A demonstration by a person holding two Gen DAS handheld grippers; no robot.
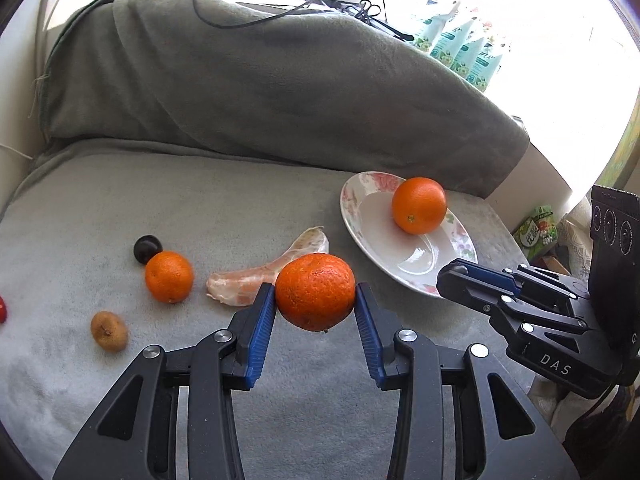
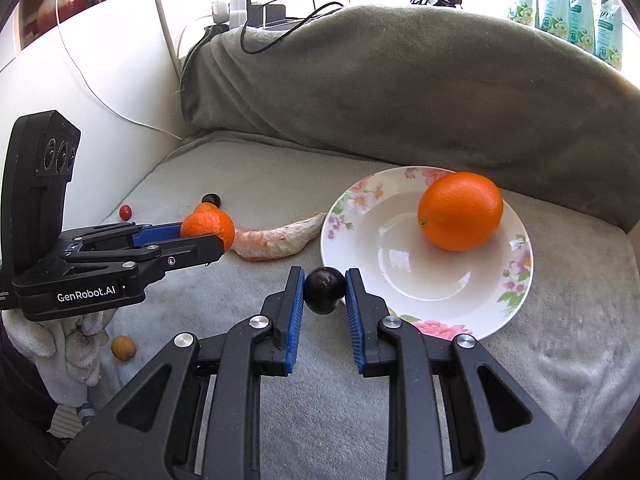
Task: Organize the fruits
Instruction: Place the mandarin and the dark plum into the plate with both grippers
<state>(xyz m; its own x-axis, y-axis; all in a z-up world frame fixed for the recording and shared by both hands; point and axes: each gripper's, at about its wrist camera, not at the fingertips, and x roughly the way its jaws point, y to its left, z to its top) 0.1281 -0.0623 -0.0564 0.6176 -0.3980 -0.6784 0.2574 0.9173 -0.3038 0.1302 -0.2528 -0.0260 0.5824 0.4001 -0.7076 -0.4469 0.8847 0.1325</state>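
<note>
My left gripper is shut on a rough-skinned tangerine and holds it above the grey cushion. It also shows in the right wrist view. My right gripper is shut on a dark plum just left of the floral plate. A large orange lies on the plate, also in the left wrist view. On the cushion lie a second tangerine, another dark plum, a pomelo segment and a small brown fruit.
A small red fruit lies at the cushion's left. A grey blanket-covered backrest rises behind. Cables and green-white packets sit beyond it. A white wall bounds the left side.
</note>
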